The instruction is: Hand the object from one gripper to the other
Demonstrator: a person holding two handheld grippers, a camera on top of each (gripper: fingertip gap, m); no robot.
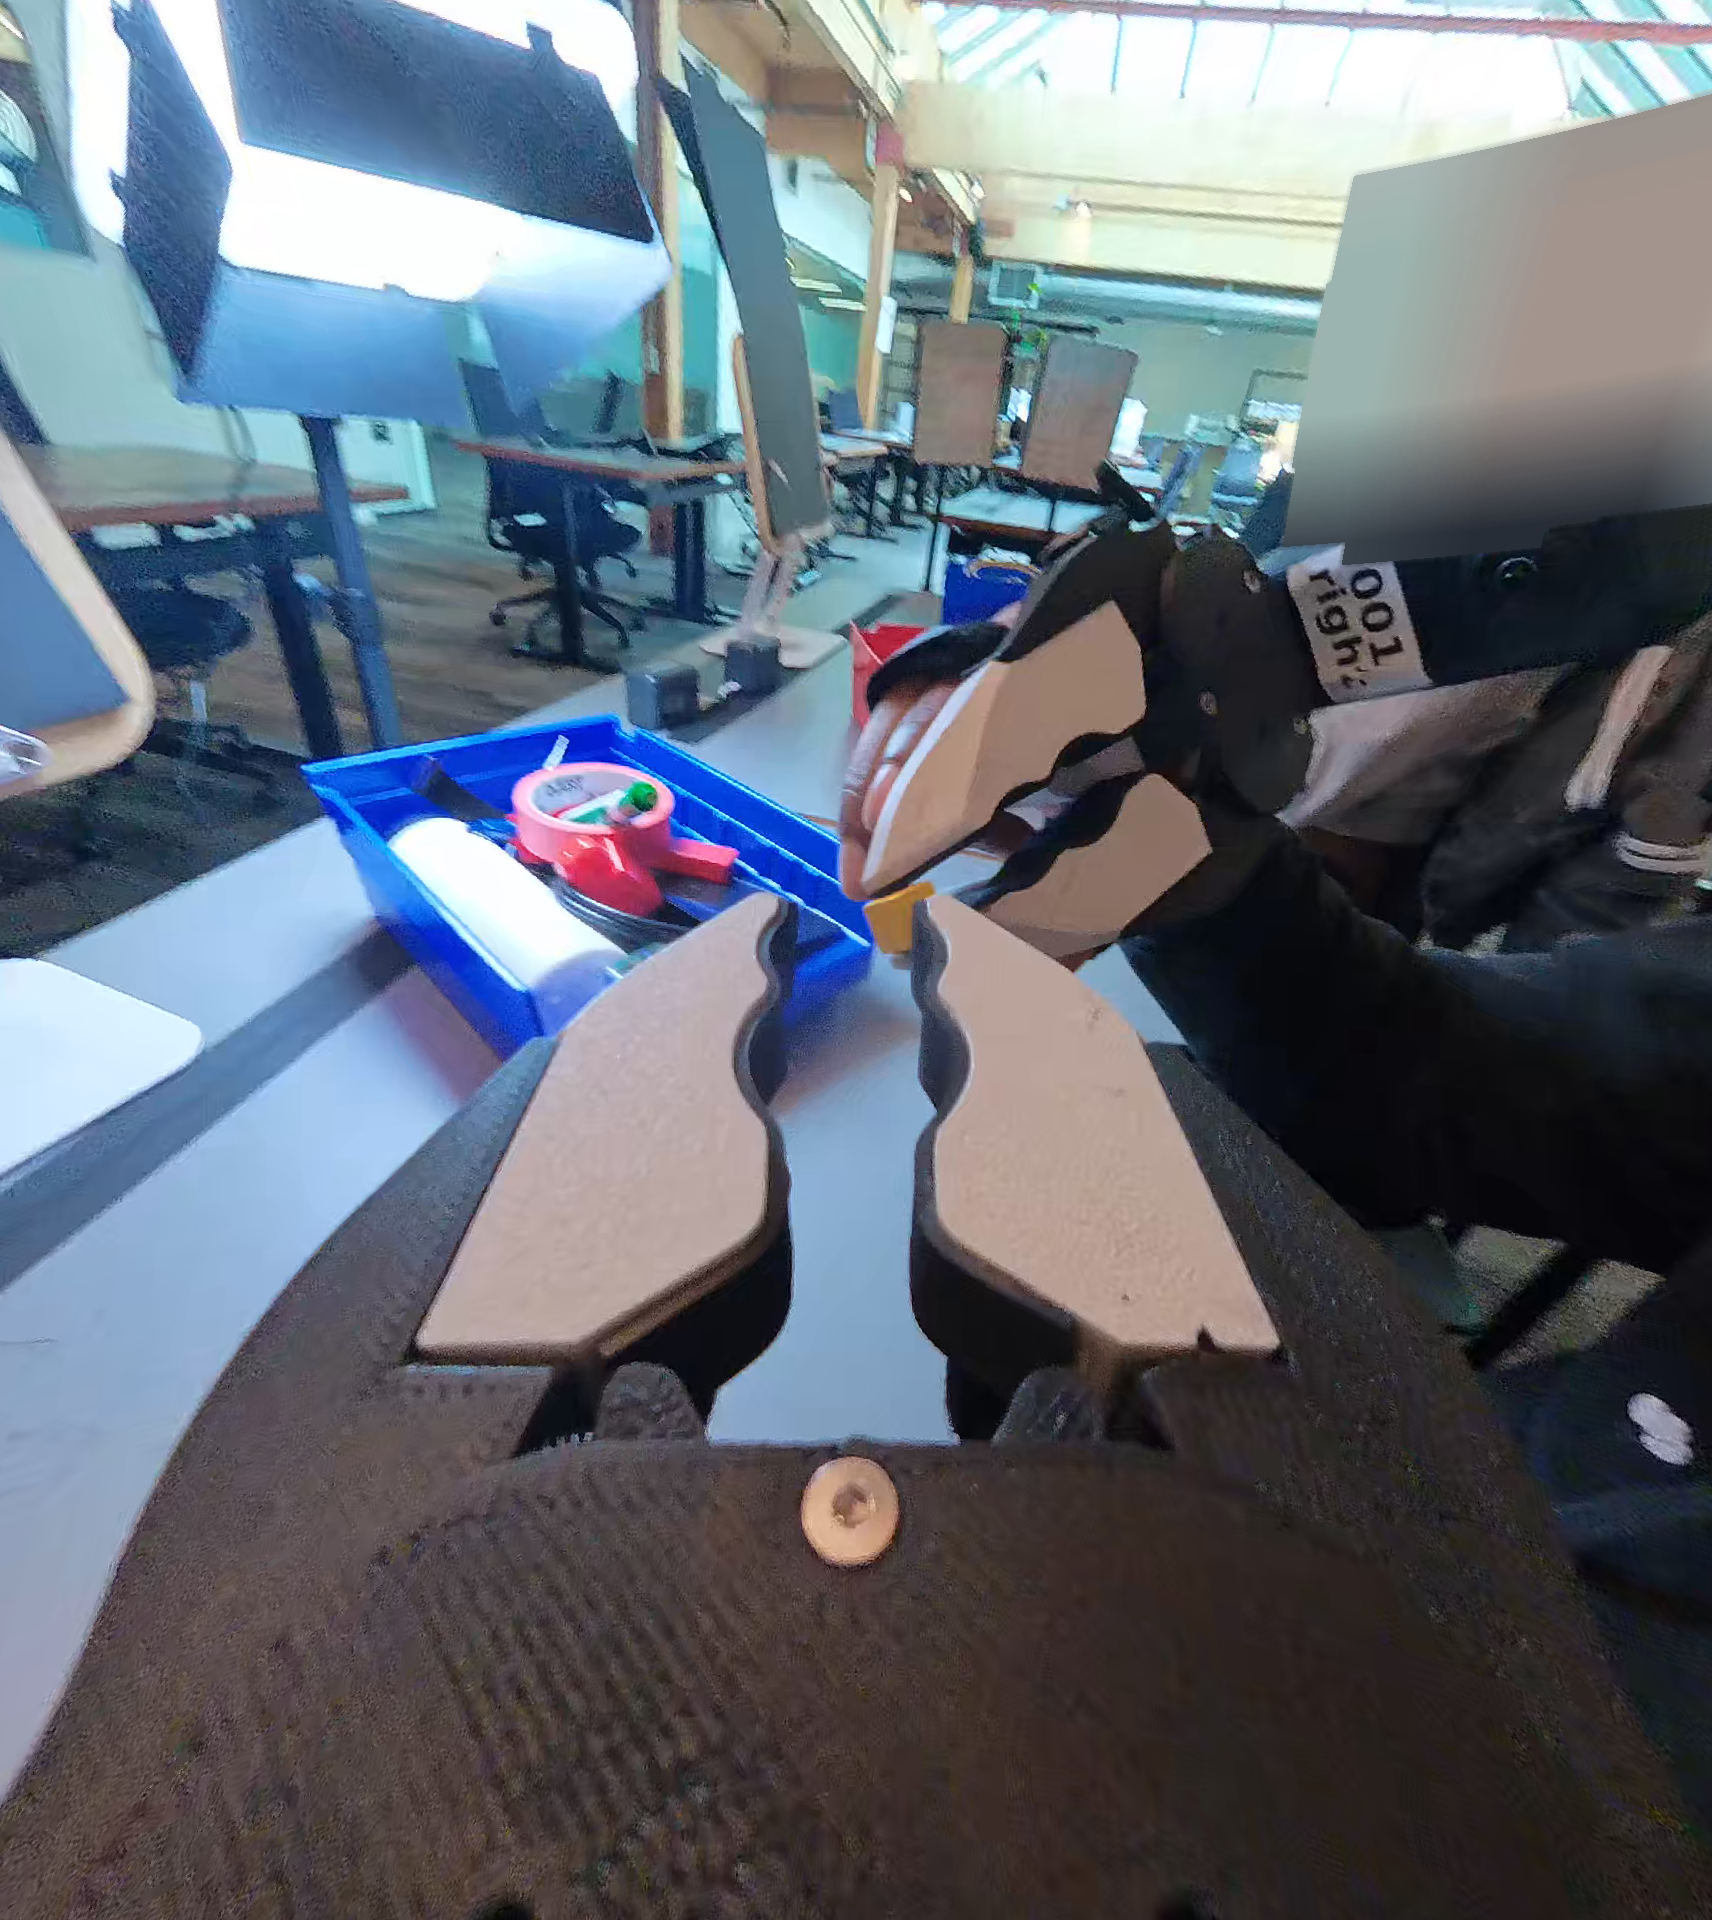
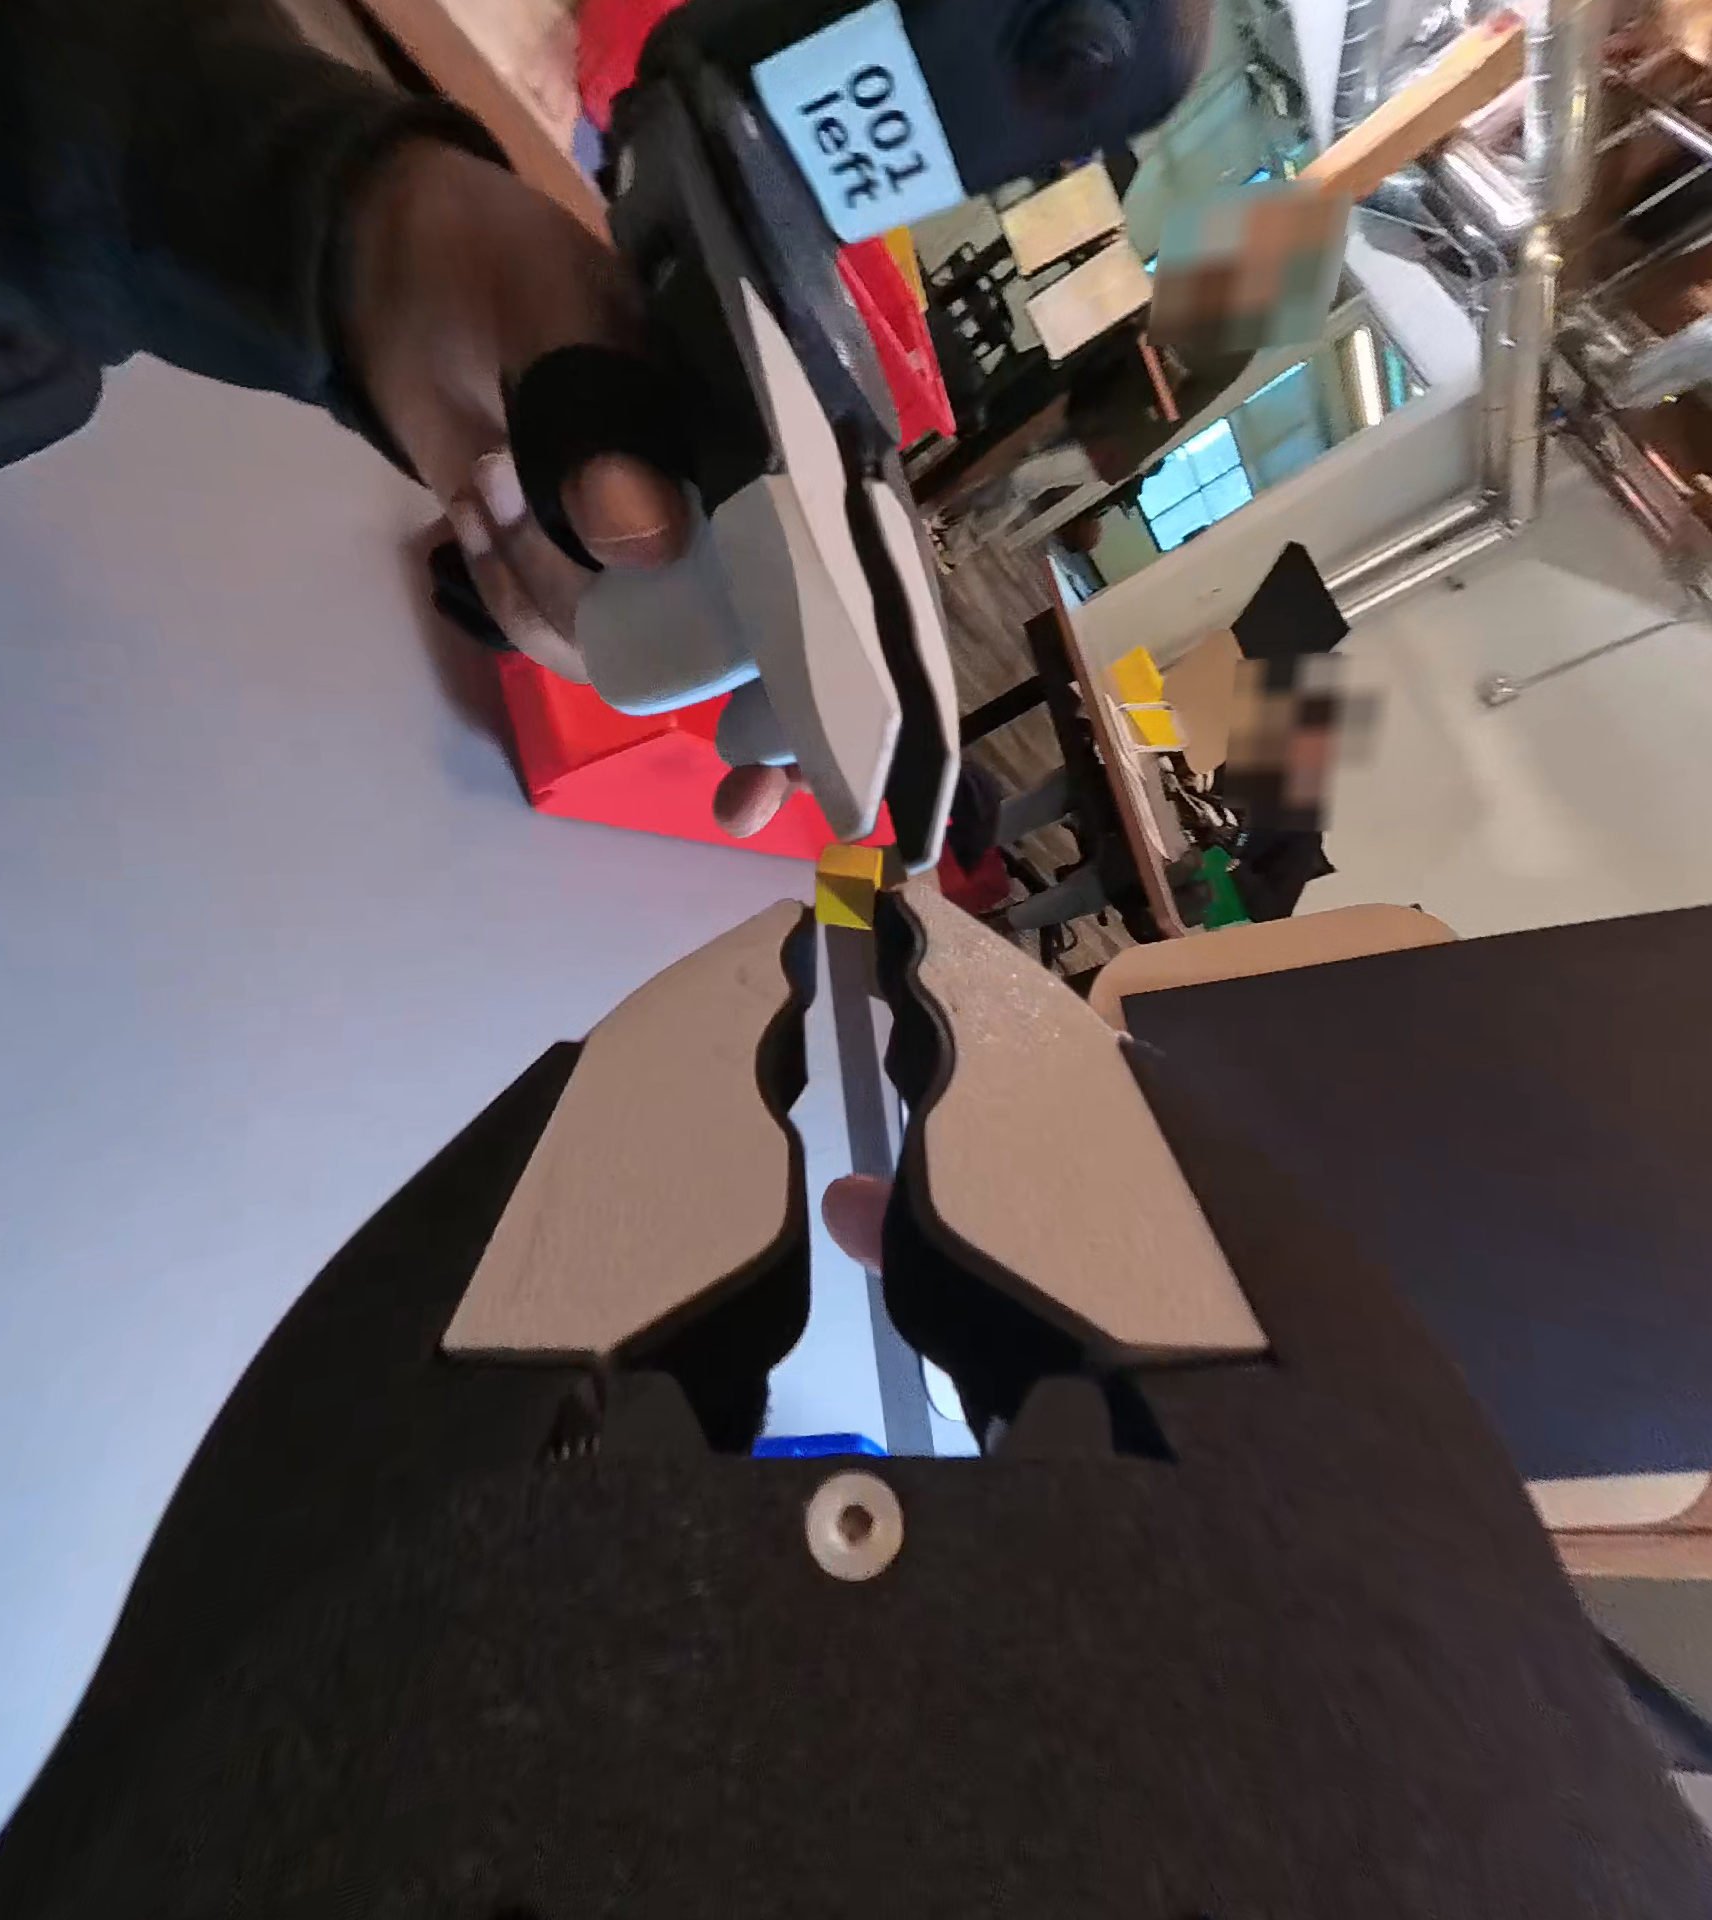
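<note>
At the centre of the left wrist view, the left gripper has its two fingers set a narrow way apart, and the small yellow block sits just beyond the tip of its right-hand finger, touching it; the other finger stands clear of the block, so this gripper does not grip it. The right gripper comes in from the right of that frame, tilted downward, its tips meeting the block from above.

In the right wrist view the right gripper has its fingers drawn close with the yellow block pinched between their very tips, just above the frame's centre. The left gripper hangs down from the upper middle, its fingers nearly together (only a thin slit shows), their points at the block's top edge; whether they press it I cannot tell.

Below the grippers lies a pale grey table. A blue tray in the left wrist view's middle left holds a red tape roll and a white cylinder. A red box stands on the table in the right wrist view, left of centre.
</note>
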